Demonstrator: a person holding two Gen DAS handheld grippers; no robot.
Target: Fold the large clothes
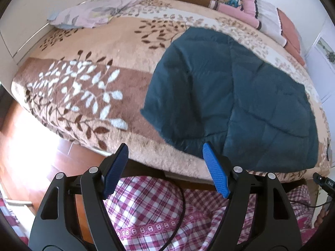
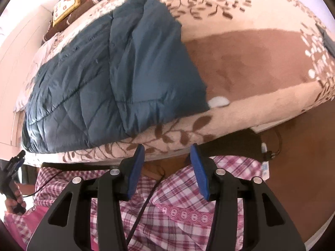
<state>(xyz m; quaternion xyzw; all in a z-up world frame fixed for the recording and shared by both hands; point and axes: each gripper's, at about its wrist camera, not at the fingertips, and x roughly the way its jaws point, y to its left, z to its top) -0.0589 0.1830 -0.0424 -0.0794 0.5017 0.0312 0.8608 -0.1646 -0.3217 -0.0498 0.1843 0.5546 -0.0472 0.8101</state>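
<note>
A dark teal quilted jacket [image 1: 236, 96] lies folded flat on the bed, near its front edge; it also shows in the right wrist view [image 2: 113, 73]. My left gripper [image 1: 165, 148] is open and empty, held off the bed's front edge, just left of the jacket's near corner. My right gripper [image 2: 167, 148] is open and empty, below the bed's front edge and to the right of the jacket's near edge. Neither gripper touches the jacket.
The bed is covered by a beige and brown leaf-patterned blanket [image 1: 83, 79]. A pale floral pillow [image 1: 100, 10] and stacked folded blankets [image 1: 240, 2] lie at the far side. The person's pink plaid clothing [image 1: 150, 213] is below the grippers. Wooden floor [image 1: 31, 146] lies at the left.
</note>
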